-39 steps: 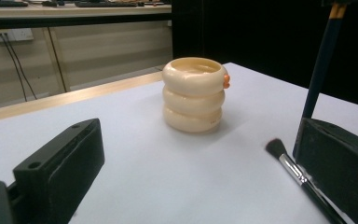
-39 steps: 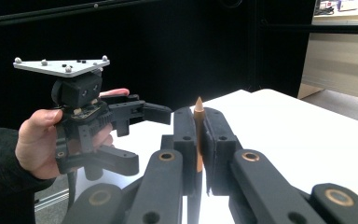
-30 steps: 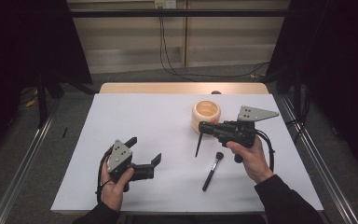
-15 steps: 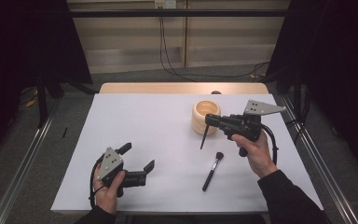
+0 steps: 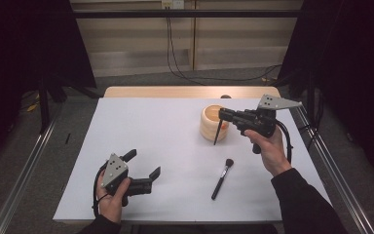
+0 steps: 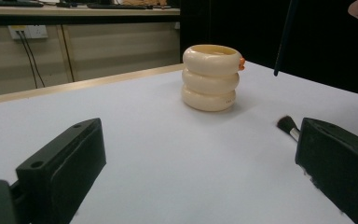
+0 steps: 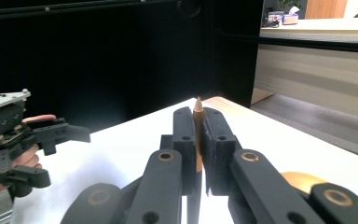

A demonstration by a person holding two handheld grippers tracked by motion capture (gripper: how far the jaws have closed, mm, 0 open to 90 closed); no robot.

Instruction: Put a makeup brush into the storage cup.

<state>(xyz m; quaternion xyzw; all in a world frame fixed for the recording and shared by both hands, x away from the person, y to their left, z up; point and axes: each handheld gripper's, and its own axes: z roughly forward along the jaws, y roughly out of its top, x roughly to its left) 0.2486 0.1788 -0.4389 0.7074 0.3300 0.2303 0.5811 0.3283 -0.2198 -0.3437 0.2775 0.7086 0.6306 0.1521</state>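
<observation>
The right gripper (image 5: 222, 114) sits in the upper right of the high view, held up above the white surface (image 5: 165, 146). Its jaws are squeezed tight on a thin brush (image 5: 217, 132) with a dark handle. The brush hangs down from the jaws. Its long side runs almost straight up and down, and the low end leans a little toward the left of the frame. That low end hangs just beside the cream pot (image 5: 212, 123), on the pot's right side. In the right gripper view, the brush's pointed orange tip (image 7: 198, 108) sticks up between the two closed jaws.

The right hand (image 5: 269, 148) holds its gripper from below. The gripper lies about level and points to the left of the frame. The forearm in a dark sleeve comes up from the bottom right corner.

The left gripper (image 5: 143, 163) is in the lower left of the high view, low over the surface. Its jaws are wide apart with nothing between them. They point toward the right of the frame. The left hand (image 5: 109, 197) wraps around its handle.

A second brush, a makeup brush (image 5: 221, 178) with a fluffy head, lies flat on the surface near the bottom middle. Its head points up and a bit right.
</observation>
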